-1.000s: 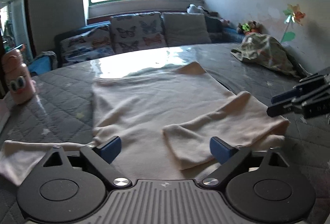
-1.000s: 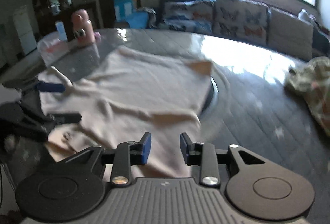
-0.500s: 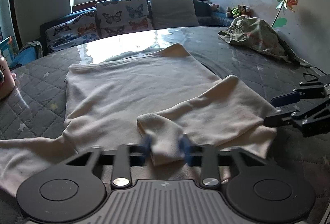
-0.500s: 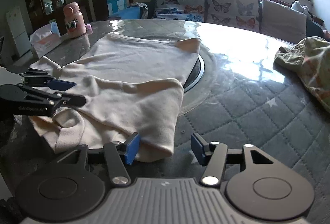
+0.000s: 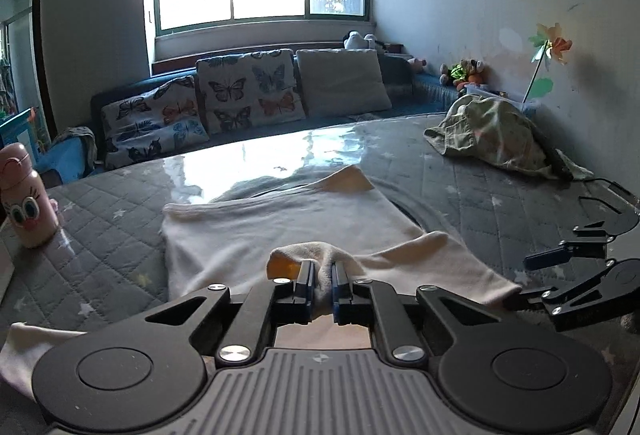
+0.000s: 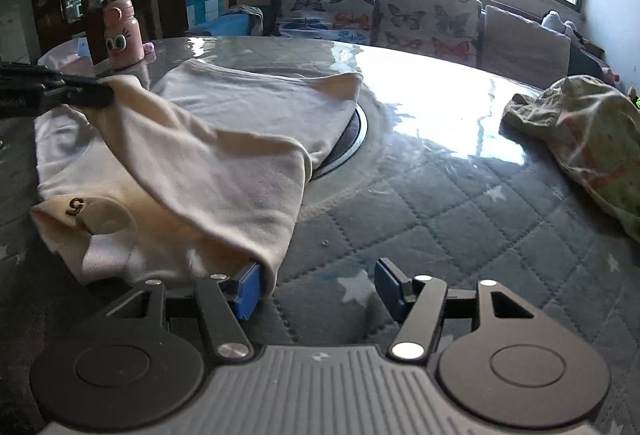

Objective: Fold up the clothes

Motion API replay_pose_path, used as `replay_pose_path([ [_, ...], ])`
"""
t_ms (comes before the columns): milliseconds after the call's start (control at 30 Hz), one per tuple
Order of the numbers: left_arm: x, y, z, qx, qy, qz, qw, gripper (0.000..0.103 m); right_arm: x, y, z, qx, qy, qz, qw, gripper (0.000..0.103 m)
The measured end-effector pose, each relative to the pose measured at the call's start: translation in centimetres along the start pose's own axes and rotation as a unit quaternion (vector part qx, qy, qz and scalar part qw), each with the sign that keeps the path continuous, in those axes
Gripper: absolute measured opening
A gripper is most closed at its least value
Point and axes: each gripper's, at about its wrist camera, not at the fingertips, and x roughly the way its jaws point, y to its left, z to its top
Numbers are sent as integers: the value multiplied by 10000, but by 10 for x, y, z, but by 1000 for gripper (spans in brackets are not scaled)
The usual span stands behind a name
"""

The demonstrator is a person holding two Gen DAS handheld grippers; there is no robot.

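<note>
A cream sweatshirt (image 5: pixel 280 227) lies spread on the grey quilted table (image 5: pixel 100 203), its right sleeve folded across the body. My left gripper (image 5: pixel 322 289) is shut on that sleeve's cuff (image 5: pixel 312 255) and holds it raised above the cloth. In the right wrist view the lifted sleeve (image 6: pixel 208 163) stretches from the left gripper (image 6: pixel 80 93) down to the shoulder edge. My right gripper (image 6: pixel 316 289) stands open at the table's near side, its left pad touching the sleeve's fold, nothing between the fingers. The right gripper (image 5: pixel 580 267) also shows at the right of the left wrist view.
A pink bottle (image 5: pixel 24 195) stands at the table's left, also seen as the pink bottle (image 6: pixel 122 35) in the right wrist view. A crumpled green patterned garment (image 6: pixel 592 143) lies at the right. A lazy-Susan ring (image 6: pixel 356 139) sits under the sweatshirt. A sofa with butterfly cushions (image 5: pixel 244 95) lies beyond.
My left gripper has gone from wide open to shut on the sleeve cuff and lifted it. My right gripper has opened wider and settled at the sleeve's fold.
</note>
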Motion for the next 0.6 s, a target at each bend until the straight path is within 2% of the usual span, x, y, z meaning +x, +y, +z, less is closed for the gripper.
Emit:
replay_pose_path([
  [100, 1, 5, -6, -8, 144, 95, 9999, 10, -2, 0, -1, -1, 6, 4, 10000, 61],
  [333, -7, 15, -11, -125, 90, 92, 9998, 10, -7, 3, -1, -70, 15, -1, 10000, 65],
  [500, -4, 17, -19, -68, 226, 219, 9995, 10, -12, 1, -1, -60, 84, 51, 9999, 65],
  [600, -2, 18, -23, -33, 307, 296, 9991, 16, -21, 2, 5, -86, -5, 115, 9999, 65],
])
